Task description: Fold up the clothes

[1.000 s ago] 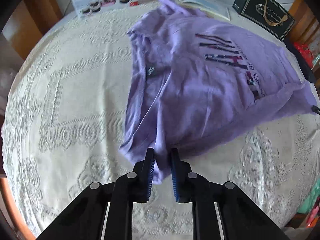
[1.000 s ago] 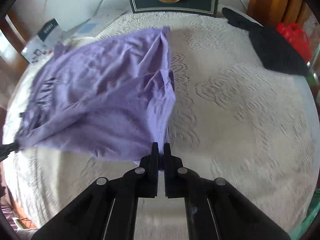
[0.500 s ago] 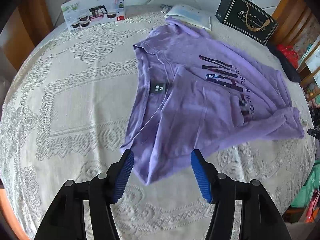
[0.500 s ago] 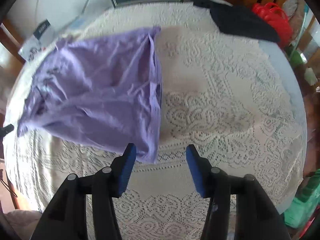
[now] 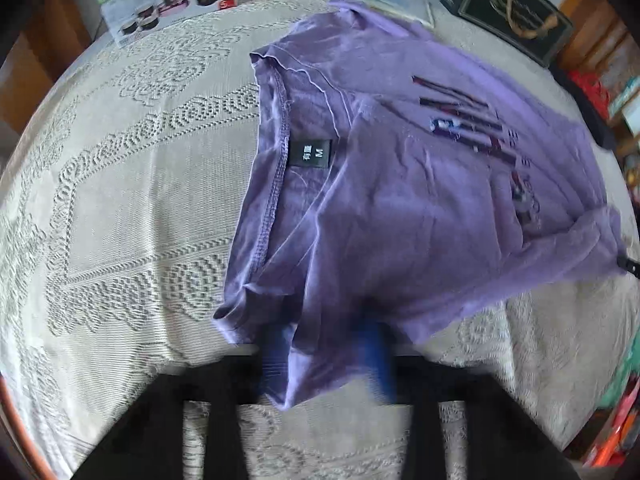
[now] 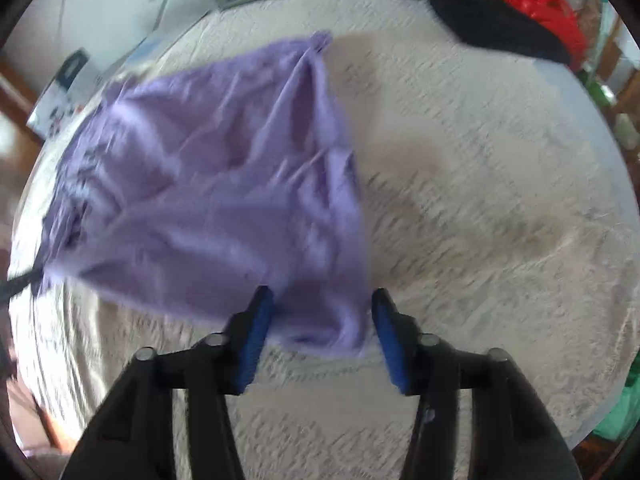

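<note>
the purple shirt (image 5: 400, 208) lies spread on the lace-covered bench (image 5: 132, 208). the left tongs (image 5: 326, 360) are closing, blurred, with the shirt's near corner between the blue pads. the right tongs (image 6: 320, 332) are closing too, pads still apart, either side of the shirt's other near corner (image 6: 324, 328).

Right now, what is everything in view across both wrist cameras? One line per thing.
T-shirt: one, purple, spread on the table, black size label at the collar.
Lace tablecloth: one, cream, covering the table.
Tea-set box: one, white, far left edge.
Gift box: one, dark with gold print, far right.
Black cloth: one, far right edge.
Red bag: one, behind the black cloth.
Left gripper: blue pads, jaws closing on a shirt corner.
Right gripper: blue pads, jaws closing, shirt corner between.
</note>
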Motion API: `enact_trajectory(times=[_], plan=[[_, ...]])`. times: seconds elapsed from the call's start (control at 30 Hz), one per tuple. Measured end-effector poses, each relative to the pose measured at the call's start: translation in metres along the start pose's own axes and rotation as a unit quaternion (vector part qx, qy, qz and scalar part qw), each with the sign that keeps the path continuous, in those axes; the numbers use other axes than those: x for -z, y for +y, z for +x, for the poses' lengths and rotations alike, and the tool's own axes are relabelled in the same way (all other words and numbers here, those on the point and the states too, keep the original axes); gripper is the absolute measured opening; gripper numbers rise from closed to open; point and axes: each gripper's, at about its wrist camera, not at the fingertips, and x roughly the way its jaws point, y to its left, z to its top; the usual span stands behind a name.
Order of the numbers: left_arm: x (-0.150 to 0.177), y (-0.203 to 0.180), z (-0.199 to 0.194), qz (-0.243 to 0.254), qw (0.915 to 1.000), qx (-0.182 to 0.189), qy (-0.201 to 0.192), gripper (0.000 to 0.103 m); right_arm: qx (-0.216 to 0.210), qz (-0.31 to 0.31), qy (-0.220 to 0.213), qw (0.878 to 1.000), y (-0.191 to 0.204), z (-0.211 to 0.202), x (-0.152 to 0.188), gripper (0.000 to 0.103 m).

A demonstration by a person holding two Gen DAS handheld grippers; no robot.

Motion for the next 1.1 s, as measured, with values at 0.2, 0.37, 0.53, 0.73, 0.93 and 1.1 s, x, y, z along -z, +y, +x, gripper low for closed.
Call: enact_trajectory(times=[0.2,0.37,0.53,0.73,0.93,1.1], plan=[[0.003,0.016,-0.008,-0.009,0.9998,0.017,0.006,0.018,0.004,0.023,0.032,0.999,-0.023,-0.007,0.023,0.024],[0.001,0.002,-0.028,0.018,0.9987,0.037,-0.031,0.027,-0.012,0.006,-0.037,0.999,-0.011,-0.044,0.018,0.033],[0.002,-0.008,-0.015,0.019,0.9991,0.032,-0.018,0.036,-0.023,0.004,-0.066,0.998,-0.005,-0.046,-0.002,0.034],[0.0,-0.006,0.008,0.004,0.9995,0.023,-0.019,0.046,-0.01,-0.002,-0.054,0.998,-0.003,-0.009,-0.042,0.048],[0.001,-0.015,0.003,0.0,0.9993,0.003,-0.036,0.014,0.004,-0.015,-0.051,0.999,0.006,0.009,-0.047,0.004],[0.008,-0.017,-0.032,0.003,0.9965,0.021,-0.081,0.008,-0.031,-0.006,-0.107,0.994,0.003,-0.054,-0.012,0.004]])
